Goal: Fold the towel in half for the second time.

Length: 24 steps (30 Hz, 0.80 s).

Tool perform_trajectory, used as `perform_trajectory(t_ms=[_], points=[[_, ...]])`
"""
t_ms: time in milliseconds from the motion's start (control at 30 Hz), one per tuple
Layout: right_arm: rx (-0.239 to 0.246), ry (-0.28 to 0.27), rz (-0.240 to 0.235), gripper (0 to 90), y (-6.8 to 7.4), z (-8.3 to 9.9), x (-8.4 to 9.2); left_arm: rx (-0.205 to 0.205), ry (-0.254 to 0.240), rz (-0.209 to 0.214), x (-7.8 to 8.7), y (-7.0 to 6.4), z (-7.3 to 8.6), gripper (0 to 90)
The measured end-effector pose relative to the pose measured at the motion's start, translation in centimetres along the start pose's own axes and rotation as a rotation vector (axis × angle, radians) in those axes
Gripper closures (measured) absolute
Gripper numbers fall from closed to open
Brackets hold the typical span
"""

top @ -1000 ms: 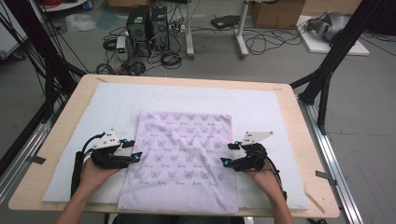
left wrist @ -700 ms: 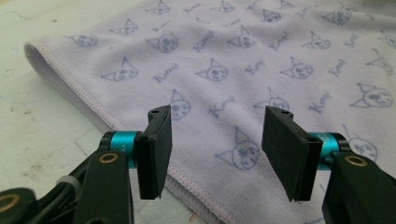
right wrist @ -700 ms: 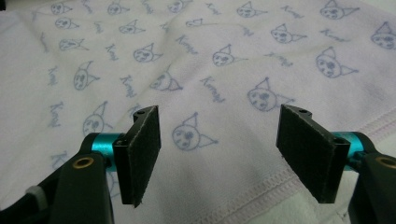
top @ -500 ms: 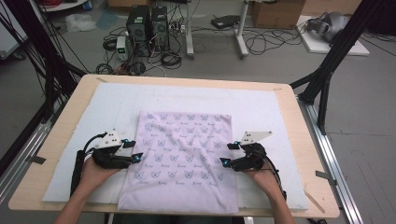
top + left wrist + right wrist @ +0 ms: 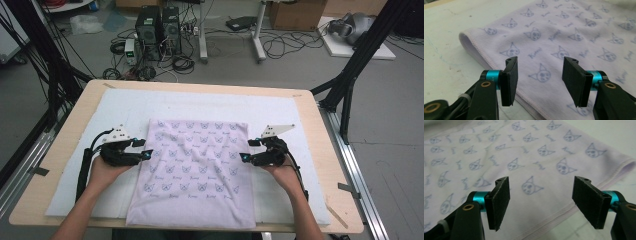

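Where table ends, towel (image 5: pixel 192 170) edge unclear

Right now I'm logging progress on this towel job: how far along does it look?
Done: the lilac cat-print towel lies spread flat on the white mat. In hand: the left gripper and right gripper sit open at its left and right hemmed edges, jaws over the cloth with nothing pinched. Left: closing on the edges and any fold, since no part of the towel is lifted or doubled over.
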State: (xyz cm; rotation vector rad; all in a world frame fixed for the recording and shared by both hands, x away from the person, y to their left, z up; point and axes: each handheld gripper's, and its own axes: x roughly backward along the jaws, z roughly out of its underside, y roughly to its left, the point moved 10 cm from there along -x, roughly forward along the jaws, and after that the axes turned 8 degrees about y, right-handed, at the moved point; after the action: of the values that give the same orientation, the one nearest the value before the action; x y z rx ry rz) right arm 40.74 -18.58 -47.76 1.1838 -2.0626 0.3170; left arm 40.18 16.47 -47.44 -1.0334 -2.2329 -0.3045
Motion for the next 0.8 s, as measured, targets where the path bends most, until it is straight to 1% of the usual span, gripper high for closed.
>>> perform_trajectory(t_ms=[33, 67, 100, 133, 167, 233, 300, 333, 400, 433, 467, 500, 533, 567, 600, 633, 700, 733, 800], points=[[-0.006, 0.001, 0.001, 30.0, -0.4, -0.2, 0.0, 0.002, 0.010, -0.005, -0.2, 0.4, -0.2, 47.7], [-0.009, 0.013, 0.003, 29.9, -0.6, -0.4, 0.0, 0.010, 0.012, -0.005, -0.4, 0.7, -0.5, 48.5], [-0.006, 0.030, 0.009, 30.1, -0.9, -0.6, -0.1, 0.011, 0.007, -0.005, -0.3, 1.0, -0.9, 49.3], [0.005, 0.032, 0.020, 30.1, -1.1, -1.0, 0.0, 0.010, 0.008, -0.007, -0.3, 1.3, -1.3, 49.6], [0.004, 0.034, 0.017, 30.1, -1.3, -1.4, 0.0, 0.009, 0.008, -0.014, -0.3, 1.6, -1.8, 49.7], [0.017, 0.035, 0.033, 30.7, -1.8, -2.2, 0.0, 0.007, 0.002, -0.023, -0.1, 2.2, -2.9, 50.3], [0.015, 0.041, 0.037, 31.0, -2.3, -3.1, 0.1, 0.003, 0.012, -0.023, -0.1, 2.9, -3.8, 52.2], [0.022, 0.047, 0.045, 31.3, -2.6, -3.5, 0.1, 0.002, 0.021, -0.028, -0.2, 3.3, -4.3, 53.0], [0.027, 0.056, 0.058, 31.8, -3.2, -4.4, 0.1, 0.002, 0.032, -0.046, -0.3, 4.3, -5.2, 53.4], [0.029, 0.056, 0.066, 32.2, -3.6, -5.0, 0.0, 0.008, 0.037, -0.053, -0.5, 4.7, -5.4, 53.5], [0.029, 0.057, 0.076, 32.9, -4.0, -5.3, 0.0, 0.020, 0.038, -0.063, -0.8, 5.3, -5.7, 53.7], [0.031, 0.054, 0.100, 36.0, -4.5, -5.7, -0.1, 0.032, 0.043, -0.066, -1.1, 5.6, -5.7, 54.0], [0.034, 0.045, 0.110, 37.7, -4.9, -5.7, -0.2, 0.049, 0.056, -0.074, -1.6, 6.1, -5.5, 54.0], [0.022, 0.044, 0.118, 37.5, -5.4, -5.7, -0.4, 0.069, 0.068, -0.076, -2.1, 6.6, -5.3, 54.0], [-0.001, 0.051, 0.116, 37.7, -6.0, -5.5, -0.7, 0.098, 0.075, -0.087, -2.6, 7.3, -5.0, 54.0], [-0.022, 0.067, 0.119, 39.0, -6.6, -5.0, -1.1, 0.116, 0.072, -0.092, -2.9, 7.6, -4.8, 54.0], [-0.034, 0.104, 0.139, 39.3, -7.2, -4.3, -1.8, 0.156, 0.079, -0.095, -3.5, 8.4, -4.3, 53.8], [-0.041, 0.115, 0.140, 39.2, -7.4, -4.0, -2.2, 0.169, 0.082, -0.106, -4.0, 8.8, -4.1, 53.2], [-0.049, 0.118, 0.143, 38.7, -7.8, -3.8, -2.8, 0.189, 0.095, -0.120, -4.5, 9.2, -3.7, 49.7]])
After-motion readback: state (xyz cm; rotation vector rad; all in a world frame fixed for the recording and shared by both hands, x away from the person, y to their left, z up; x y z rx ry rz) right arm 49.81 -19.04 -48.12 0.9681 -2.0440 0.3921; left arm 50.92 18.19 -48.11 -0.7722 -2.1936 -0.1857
